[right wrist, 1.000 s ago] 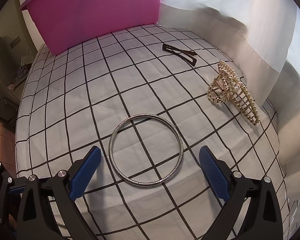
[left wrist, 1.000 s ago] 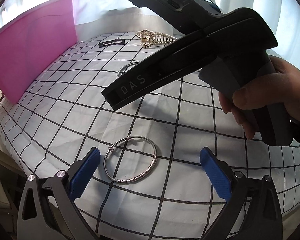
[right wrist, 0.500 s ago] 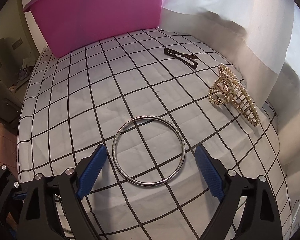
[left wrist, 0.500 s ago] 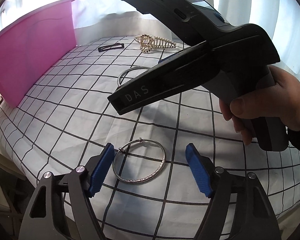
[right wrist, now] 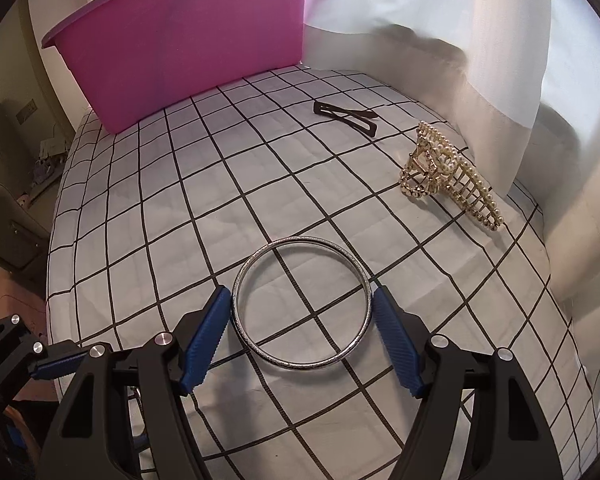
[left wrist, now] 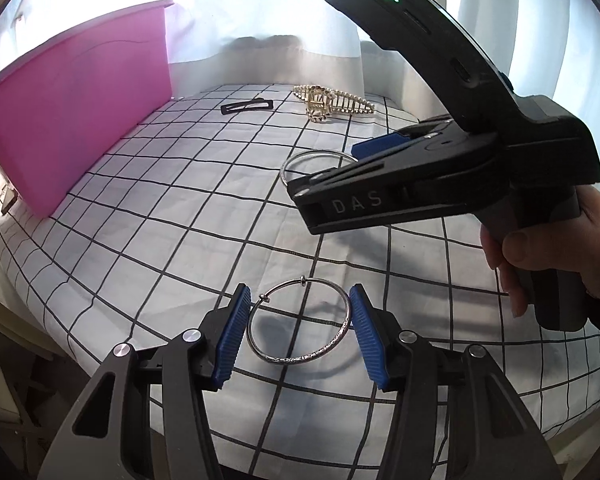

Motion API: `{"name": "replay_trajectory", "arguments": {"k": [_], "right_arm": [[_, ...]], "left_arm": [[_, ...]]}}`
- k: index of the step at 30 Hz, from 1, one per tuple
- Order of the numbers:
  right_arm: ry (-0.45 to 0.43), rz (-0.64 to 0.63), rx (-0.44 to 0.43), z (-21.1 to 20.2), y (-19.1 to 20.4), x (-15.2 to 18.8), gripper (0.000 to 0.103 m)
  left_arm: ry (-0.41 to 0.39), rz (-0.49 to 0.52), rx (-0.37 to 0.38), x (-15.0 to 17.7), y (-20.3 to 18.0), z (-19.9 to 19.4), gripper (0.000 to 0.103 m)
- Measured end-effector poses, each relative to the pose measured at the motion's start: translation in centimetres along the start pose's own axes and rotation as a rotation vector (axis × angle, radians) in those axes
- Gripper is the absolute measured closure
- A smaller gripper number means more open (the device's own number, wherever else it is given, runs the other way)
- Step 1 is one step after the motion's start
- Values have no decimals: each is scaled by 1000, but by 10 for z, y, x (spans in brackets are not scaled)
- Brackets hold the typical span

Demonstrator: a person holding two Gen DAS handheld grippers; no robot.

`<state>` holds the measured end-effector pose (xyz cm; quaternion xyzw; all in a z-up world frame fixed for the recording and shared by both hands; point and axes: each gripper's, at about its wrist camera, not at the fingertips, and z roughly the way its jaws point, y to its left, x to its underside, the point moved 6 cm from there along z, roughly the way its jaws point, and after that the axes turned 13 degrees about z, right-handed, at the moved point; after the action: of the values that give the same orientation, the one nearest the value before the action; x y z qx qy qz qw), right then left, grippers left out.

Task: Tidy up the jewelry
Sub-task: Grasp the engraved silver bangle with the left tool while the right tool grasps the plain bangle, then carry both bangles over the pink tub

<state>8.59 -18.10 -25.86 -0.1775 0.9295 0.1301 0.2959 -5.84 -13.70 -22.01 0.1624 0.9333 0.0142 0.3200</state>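
Both bangles look thin, stiff, light and slick on metal; best taken across the widest span, rim against pad. Thin bangle (left wrist: 300, 322) sits lower centre of the left wrist view, between the closing jaws of the left gripper (left wrist: 299, 330), pads just at its rim, not yet clamped. Wide bangle (right wrist: 302, 301) lies lower centre on the checked cloth (right wrist: 148, 216); right gripper (right wrist: 302, 340) closing around it, small gaps showing. Both grippers pitch steeply downward.

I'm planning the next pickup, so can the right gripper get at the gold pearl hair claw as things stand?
Probably yes. The right gripper is closing around the silver bangle, but only bare checked cloth separates it from the hair claw.
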Motion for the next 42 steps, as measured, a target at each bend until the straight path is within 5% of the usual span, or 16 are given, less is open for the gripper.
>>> {"name": "replay_trajectory", "arguments": {"k": [17, 42], "right_arm": [[-93, 130, 11, -35, 18, -31, 33], [-335, 112, 44, -115, 102, -181, 33]], "left_arm": [[-113, 4, -124, -39, 79, -53, 54], [-326, -57, -197, -130, 226, -117, 53]]}}
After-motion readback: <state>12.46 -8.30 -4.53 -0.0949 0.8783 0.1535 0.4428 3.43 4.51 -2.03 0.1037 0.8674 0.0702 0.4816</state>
